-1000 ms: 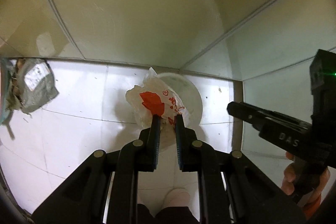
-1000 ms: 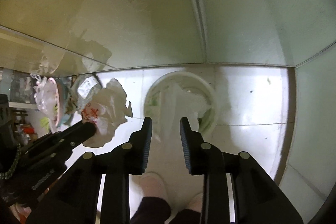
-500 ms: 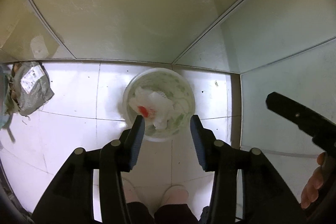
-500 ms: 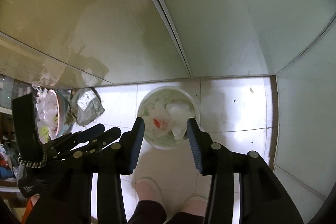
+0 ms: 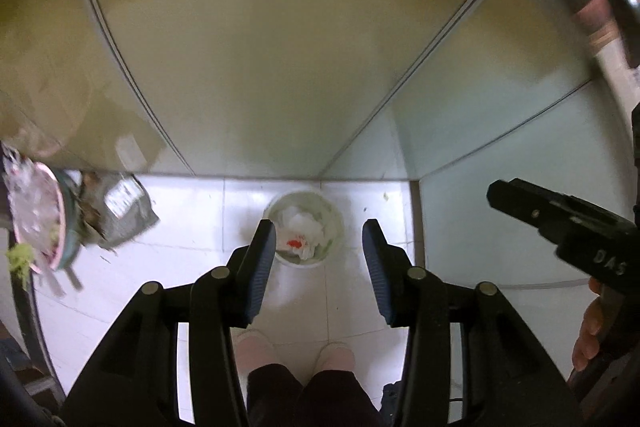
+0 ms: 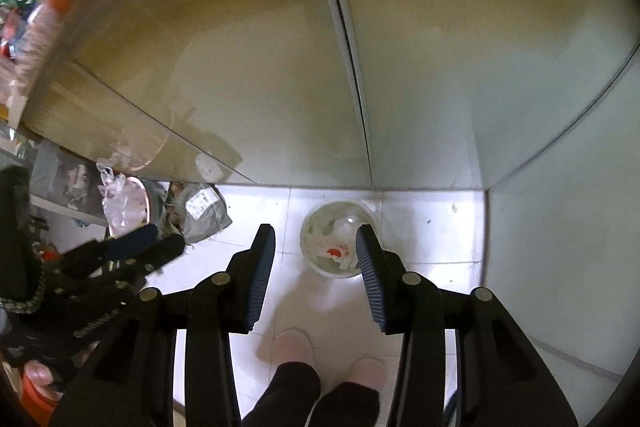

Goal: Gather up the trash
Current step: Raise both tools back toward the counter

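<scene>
White floor holds one bin; two grippers, left and right, released, empty

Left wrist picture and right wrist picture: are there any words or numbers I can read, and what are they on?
"DAS": white letters on the side of the right gripper, seen in the left wrist view.
White label on the grey bag: print too small and blurred to read.
Red mark on the white wrapper in the bin: too small to read.
Nothing else is readable.
</scene>
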The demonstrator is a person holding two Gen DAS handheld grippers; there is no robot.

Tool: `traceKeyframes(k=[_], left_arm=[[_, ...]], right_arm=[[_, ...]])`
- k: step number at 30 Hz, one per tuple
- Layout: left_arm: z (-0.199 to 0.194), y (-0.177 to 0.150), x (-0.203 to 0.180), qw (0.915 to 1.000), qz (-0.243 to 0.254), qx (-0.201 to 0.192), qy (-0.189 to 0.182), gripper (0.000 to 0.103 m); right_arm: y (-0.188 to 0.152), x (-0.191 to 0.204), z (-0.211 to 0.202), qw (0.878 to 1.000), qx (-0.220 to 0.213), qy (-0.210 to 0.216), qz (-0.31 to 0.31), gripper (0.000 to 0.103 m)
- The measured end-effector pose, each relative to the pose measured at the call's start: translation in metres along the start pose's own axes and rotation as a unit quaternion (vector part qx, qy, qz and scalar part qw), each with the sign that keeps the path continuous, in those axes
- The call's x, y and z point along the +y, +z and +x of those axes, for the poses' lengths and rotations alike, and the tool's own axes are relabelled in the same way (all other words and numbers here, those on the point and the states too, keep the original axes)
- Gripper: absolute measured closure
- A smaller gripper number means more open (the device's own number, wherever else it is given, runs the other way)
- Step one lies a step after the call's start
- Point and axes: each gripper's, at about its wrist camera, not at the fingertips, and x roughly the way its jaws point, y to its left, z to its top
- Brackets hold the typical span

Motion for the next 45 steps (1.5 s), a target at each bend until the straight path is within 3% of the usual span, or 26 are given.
traceKeyframes(k=[8,16,22,24,27,29,36,45], left_arm=[[-0.149,0.043,-0.026,0.9963,0.028,-0.08,-0.01,0.057],[-0.276,0.072,-0.033,0.9842,0.062,-0.165,-0.011,0.052],[-0.343,0.085,-0.024,0.9703,0.082,-0.227,-0.018,0.041],[-0.356,0.09,-0.024,0.9667,0.09,-0.239,-0.013,0.039],[-0.365,0.096,-0.024,0.9645,0.088,-0.249,-0.009,0.02],[-0.37,0.1,-0.024,0.9621,0.086,-0.259,-0.01,0.015],[-0.359,0.133,-0.037,0.9617,0.095,-0.257,0.002,0.014],[-0.323,0.205,-0.061,0.9658,0.072,-0.248,0.024,0.014]], right_arm=[[0.022,0.046,-0.129,0.998,-0.062,-0.011,-0.015,0.064],[0.035,0.09,-0.233,0.987,-0.152,-0.033,-0.026,0.064],[0.038,0.124,-0.287,0.973,-0.224,-0.057,-0.023,0.051],[0.04,0.127,-0.3,0.969,-0.239,-0.062,-0.017,0.046],[0.045,0.127,-0.309,0.966,-0.251,-0.067,-0.008,0.041],[0.051,0.126,-0.312,0.964,-0.254,-0.075,-0.007,0.041],[0.071,0.109,-0.316,0.961,-0.264,-0.084,-0.005,0.034],[0.14,0.063,-0.3,0.966,-0.251,-0.065,-0.019,0.034]])
